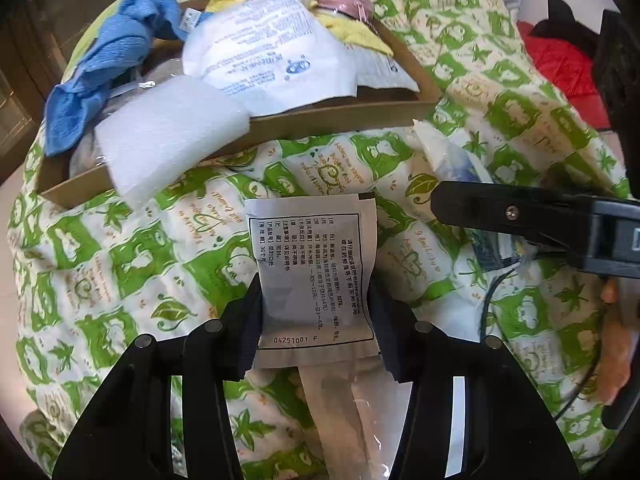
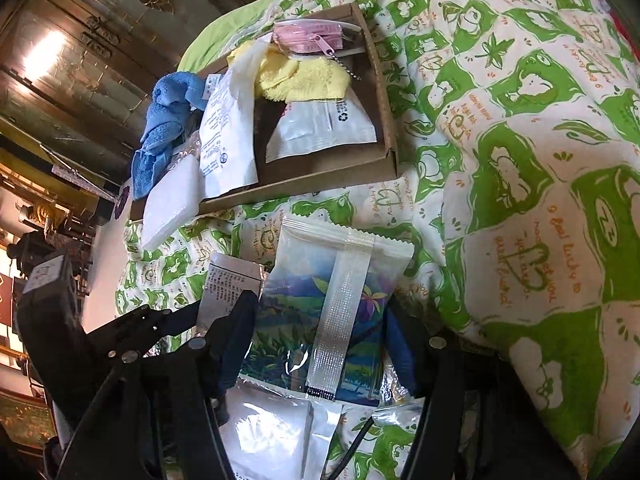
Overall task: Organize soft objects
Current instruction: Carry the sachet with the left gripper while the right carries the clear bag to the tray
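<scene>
My left gripper (image 1: 316, 320) is shut on a silver sachet (image 1: 312, 264) printed with black text, one pad on each side edge, just over the quilt. In the right wrist view the same sachet (image 2: 228, 284) stands up between the left gripper's fingers (image 2: 236, 320). The right gripper (image 2: 320, 340) is shut on a landscape-print packet (image 2: 316, 308) with a clear back seam. Beyond both lies a shallow cardboard box (image 1: 340, 120) (image 2: 304, 184). It holds a blue towel (image 1: 104, 68), a white foam pad (image 1: 168, 136), a white printed pouch (image 1: 272, 60), a yellow cloth (image 2: 304, 76) and a pink zip pouch (image 2: 308, 36).
A green-and-white quilt (image 1: 120, 260) covers the whole soft, uneven surface. More clear and white packets (image 2: 264, 436) lie under the right gripper. A red cloth (image 1: 560, 64) lies at the far right. A person's hand (image 1: 616, 352) and a black cable (image 1: 488, 312) are at the right. Dark wooden furniture (image 2: 60, 60) stands on the left.
</scene>
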